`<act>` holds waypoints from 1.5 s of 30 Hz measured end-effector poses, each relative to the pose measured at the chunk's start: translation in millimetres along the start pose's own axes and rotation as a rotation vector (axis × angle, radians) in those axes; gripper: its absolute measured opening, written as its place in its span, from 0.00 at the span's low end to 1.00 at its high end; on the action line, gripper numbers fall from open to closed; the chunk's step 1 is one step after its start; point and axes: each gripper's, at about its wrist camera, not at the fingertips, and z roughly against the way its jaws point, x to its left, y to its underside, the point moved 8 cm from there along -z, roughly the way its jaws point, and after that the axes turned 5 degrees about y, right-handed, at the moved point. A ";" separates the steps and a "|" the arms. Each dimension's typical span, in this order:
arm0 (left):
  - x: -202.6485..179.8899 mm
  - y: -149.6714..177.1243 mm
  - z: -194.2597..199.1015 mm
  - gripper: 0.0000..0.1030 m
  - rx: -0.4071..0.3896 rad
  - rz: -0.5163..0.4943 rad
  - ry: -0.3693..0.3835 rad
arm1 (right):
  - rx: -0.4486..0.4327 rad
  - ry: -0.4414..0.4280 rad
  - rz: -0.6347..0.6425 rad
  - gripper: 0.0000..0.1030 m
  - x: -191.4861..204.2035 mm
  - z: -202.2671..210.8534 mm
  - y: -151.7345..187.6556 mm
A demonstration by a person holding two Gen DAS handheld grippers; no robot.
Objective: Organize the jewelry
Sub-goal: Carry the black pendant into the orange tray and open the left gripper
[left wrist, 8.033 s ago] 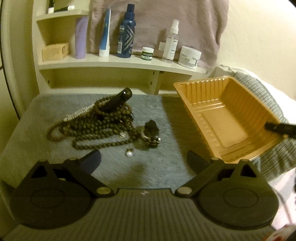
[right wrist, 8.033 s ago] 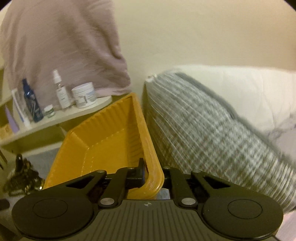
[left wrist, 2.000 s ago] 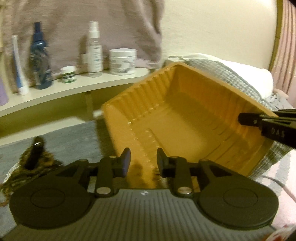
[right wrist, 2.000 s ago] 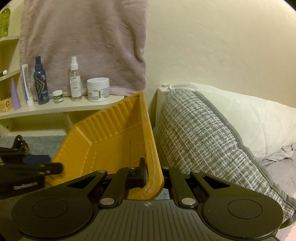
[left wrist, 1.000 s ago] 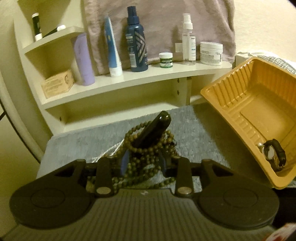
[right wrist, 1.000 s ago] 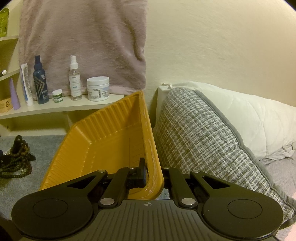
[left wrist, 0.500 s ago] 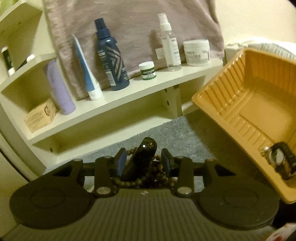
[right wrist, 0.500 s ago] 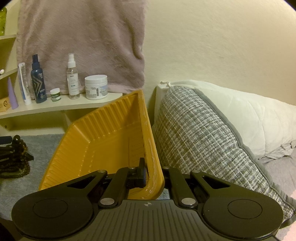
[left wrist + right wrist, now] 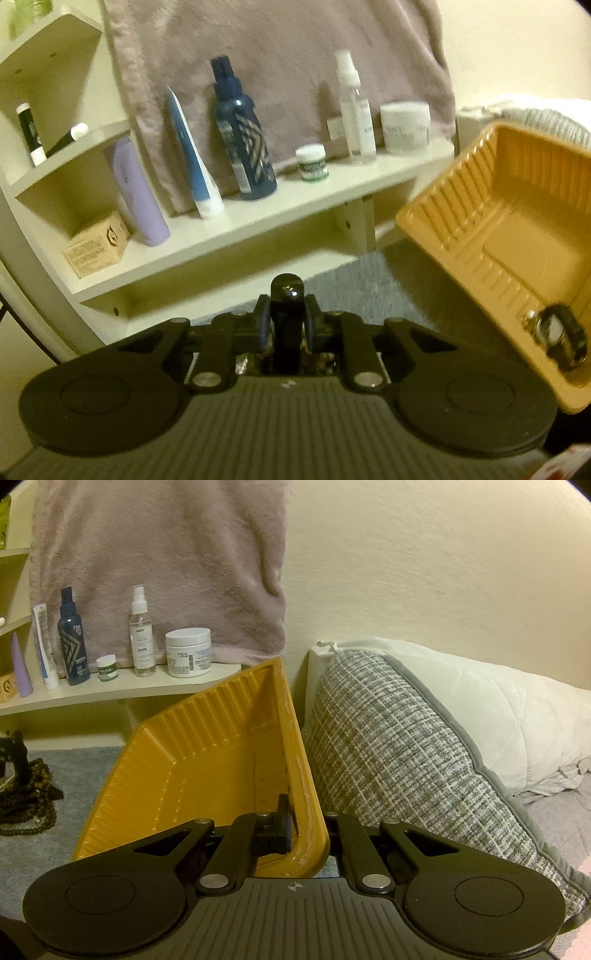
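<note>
My left gripper [image 9: 286, 326] is closing on the black bangle [image 9: 286, 314], now lifting off the grey mat; a second ago its pads were only straddling it. My right gripper [image 9: 306, 830] is staying clamped on the orange tray [image 9: 207, 760], watch [image 9: 554, 332] already inside, so the bangle likely goes there next.

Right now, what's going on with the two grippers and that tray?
The right gripper is shut on the rim of the orange tray, holding it tilted against the grey pillow. A watch already lies in the tray's low corner. The left gripper is closing its fingers on a glossy black piece from the bead pile. Brown bead strands are still on the grey mat.
</note>
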 end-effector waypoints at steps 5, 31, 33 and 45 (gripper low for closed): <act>1.9 -17.2 11.7 0.16 -0.041 0.027 0.024 | -0.002 0.000 0.000 0.05 -0.3 0.1 -0.5; -110.4 -38.9 -4.0 0.16 0.038 0.254 0.528 | -0.006 0.001 0.003 0.05 2.6 1.3 -2.5; -112.0 -35.8 -9.1 0.16 0.056 0.266 0.536 | -0.005 0.002 0.001 0.05 2.2 1.3 -2.1; -96.9 -32.1 -15.8 0.22 0.062 0.275 0.483 | -0.003 0.003 -0.007 0.05 0.8 1.3 -0.3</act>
